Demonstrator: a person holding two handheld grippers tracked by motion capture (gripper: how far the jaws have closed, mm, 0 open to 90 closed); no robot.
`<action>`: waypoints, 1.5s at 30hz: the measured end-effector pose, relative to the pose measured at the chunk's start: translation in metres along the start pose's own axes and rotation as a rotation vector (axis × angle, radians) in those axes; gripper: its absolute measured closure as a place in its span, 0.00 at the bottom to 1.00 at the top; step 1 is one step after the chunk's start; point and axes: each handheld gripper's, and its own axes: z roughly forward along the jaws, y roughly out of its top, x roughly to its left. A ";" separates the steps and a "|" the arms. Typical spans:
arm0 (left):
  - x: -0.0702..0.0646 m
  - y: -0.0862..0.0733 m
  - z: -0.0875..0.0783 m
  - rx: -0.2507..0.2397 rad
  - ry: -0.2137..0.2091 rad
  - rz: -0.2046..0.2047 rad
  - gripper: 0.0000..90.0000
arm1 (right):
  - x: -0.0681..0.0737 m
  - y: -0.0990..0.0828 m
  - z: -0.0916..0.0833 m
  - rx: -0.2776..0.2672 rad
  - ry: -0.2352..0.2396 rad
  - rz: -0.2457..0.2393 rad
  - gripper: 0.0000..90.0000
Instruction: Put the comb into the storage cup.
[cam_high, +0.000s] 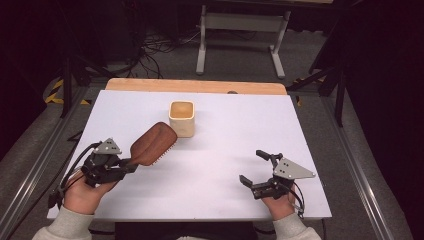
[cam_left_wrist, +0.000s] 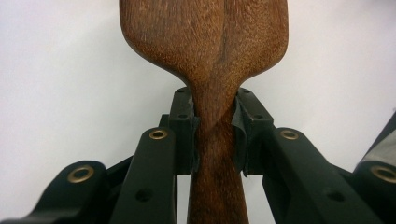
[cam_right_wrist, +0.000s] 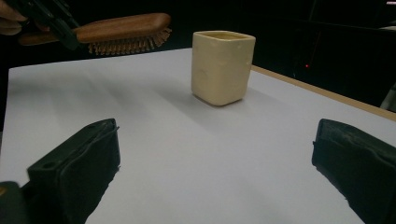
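A brown wooden hairbrush (cam_high: 153, 143) hangs above the white table, bristles down, its head pointing toward a cream square cup (cam_high: 181, 118). My left gripper (cam_high: 131, 165) is shut on the brush's handle; in the left gripper view the jaws clamp the narrow neck of the brush (cam_left_wrist: 215, 126). My right gripper (cam_high: 254, 167) rests low at the front right, open and holding nothing. From the right gripper view the cup (cam_right_wrist: 222, 66) stands ahead between the wide jaws, and the brush (cam_right_wrist: 122, 31) is held in the air at upper left.
The white table (cam_high: 240, 130) has a wooden strip (cam_high: 195, 86) along its far edge. Beyond it stand a metal frame stand (cam_high: 240, 35) and cables on the floor. Rails run along both sides of the table.
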 end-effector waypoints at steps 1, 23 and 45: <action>0.000 0.000 0.000 0.000 0.000 0.000 0.81 | 0.000 0.000 0.000 0.000 0.000 0.000 0.02; -0.031 0.004 0.013 -0.203 -0.015 0.111 0.81 | 0.018 0.050 0.036 0.051 0.149 -0.042 0.05; -0.057 0.015 0.031 -0.230 -0.020 0.204 0.81 | 0.018 0.088 0.091 0.154 0.258 0.024 0.03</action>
